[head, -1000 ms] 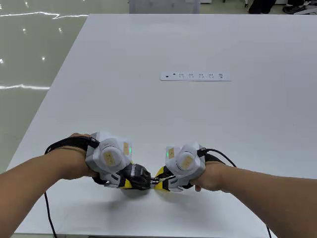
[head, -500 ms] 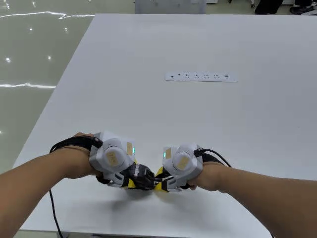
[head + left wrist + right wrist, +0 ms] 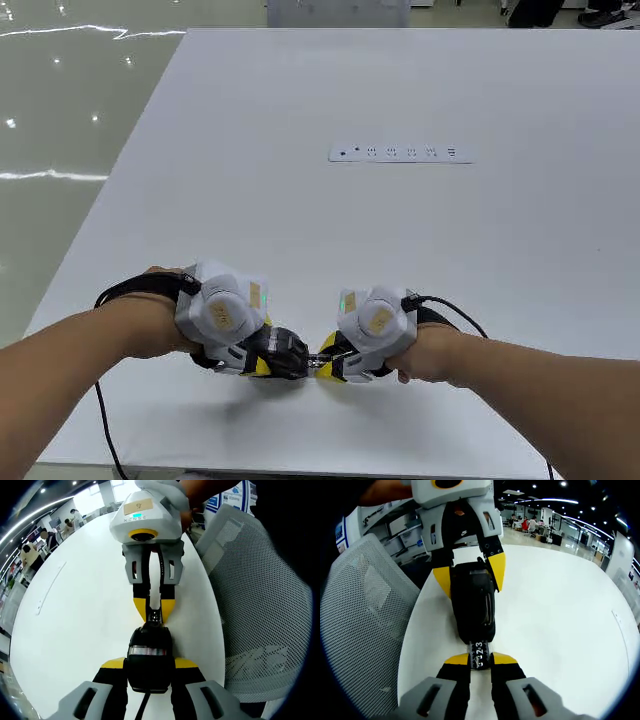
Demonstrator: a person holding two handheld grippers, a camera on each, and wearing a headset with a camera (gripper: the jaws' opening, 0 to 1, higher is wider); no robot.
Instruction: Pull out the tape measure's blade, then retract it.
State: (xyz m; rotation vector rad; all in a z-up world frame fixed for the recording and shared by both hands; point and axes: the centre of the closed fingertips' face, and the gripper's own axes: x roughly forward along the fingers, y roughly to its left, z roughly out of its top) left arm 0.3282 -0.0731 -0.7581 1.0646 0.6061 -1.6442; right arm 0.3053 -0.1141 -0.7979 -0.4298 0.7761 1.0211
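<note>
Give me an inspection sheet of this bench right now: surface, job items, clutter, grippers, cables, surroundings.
Surface: white table, bare apart from the items below.
Job's things: black tape measure near the table's front edge; a short stretch of blade is out, with the marks 2 and 3 showing.
Clutter: white power strip lying flat mid-table, far from the work.
Grippers: left gripper shut on the tape measure's body; right gripper shut on the blade close to the case.
Cables: black cables trail from both grippers off the front edge.
Surroundings: glossy floor to the left; mesh chair beside the table; people far off in the room.
</note>
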